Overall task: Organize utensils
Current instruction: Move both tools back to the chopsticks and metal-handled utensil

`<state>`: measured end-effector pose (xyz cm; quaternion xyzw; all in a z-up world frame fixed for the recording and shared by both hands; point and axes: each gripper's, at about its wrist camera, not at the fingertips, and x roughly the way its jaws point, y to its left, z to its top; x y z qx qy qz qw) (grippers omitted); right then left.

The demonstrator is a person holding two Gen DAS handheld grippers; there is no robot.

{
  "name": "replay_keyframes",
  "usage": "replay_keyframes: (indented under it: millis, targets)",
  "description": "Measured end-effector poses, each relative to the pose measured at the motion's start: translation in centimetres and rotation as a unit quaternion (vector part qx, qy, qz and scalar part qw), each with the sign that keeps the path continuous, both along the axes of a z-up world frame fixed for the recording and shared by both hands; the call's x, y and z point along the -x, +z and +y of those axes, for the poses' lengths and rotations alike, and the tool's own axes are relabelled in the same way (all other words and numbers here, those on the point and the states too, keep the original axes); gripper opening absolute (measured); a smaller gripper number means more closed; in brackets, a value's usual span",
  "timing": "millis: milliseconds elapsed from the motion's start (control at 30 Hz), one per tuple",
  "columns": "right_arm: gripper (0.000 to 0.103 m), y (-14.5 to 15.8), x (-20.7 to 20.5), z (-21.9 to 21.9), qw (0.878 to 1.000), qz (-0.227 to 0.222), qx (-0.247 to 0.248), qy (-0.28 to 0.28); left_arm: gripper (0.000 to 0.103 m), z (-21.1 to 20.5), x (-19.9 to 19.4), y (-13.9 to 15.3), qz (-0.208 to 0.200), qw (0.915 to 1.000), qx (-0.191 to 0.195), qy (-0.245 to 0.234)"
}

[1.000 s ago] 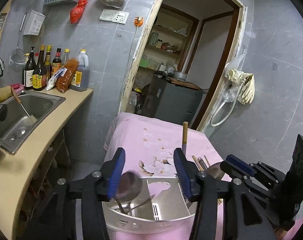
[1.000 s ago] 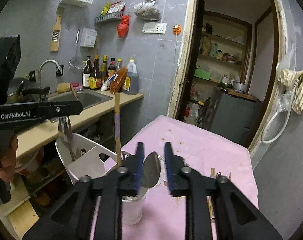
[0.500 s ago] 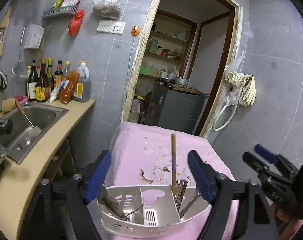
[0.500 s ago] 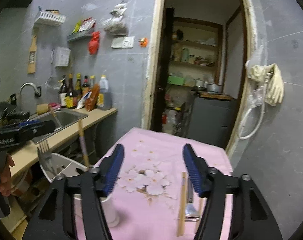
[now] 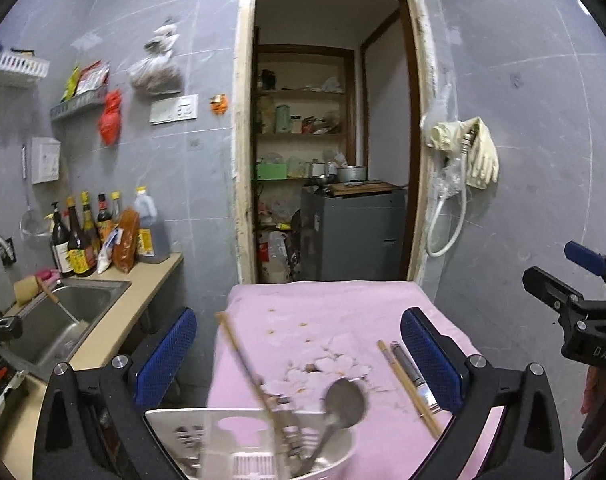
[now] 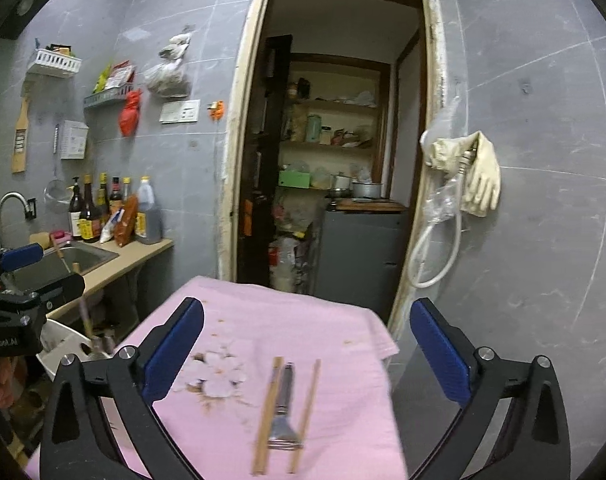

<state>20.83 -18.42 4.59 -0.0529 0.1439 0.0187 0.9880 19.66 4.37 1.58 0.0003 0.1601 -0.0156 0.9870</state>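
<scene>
Left gripper (image 5: 299, 360): jaws opening wide, nothing between them.
Right gripper (image 6: 307, 348): jaws opening, empty.
Utensil caddy (image 5: 239, 440): holds spoon (image 5: 343, 400), tilted chopstick (image 5: 247, 364).
Tablecloth (image 6: 287, 320): chopsticks (image 6: 267, 412), fork (image 6: 283, 408).

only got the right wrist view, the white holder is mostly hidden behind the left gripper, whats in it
Observer: In the left wrist view, a spoon stands in the white holder with its bowl up.
Operator: anything else in there with it
Observer: A long wooden stick stands right beside the spoon and leans to the left. There are blurred metal handles at its base.
Operator: is the left gripper holding anything
Observer: No. The left gripper has its jaws opening, and nothing is between the pads.
</scene>
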Motion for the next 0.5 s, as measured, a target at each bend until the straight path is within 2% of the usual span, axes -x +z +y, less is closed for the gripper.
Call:
replay_keyframes:
  millis: [233, 500]
  targets:
    - [0.102, -0.8, -2.1, -4.7, 1.0, 0.016, 0.006, 0.004, 0.103, -4.6, -1.9, -0.3, 0.005, 1.0, 0.008, 0.0]
    - [0.102, -3.6, -6.7, -9.4, 0.999, 0.042, 0.012, 0.026, 0.103, -9.1, -5.2, -1.7, 0.028, 0.9995, 0.009, 0.014]
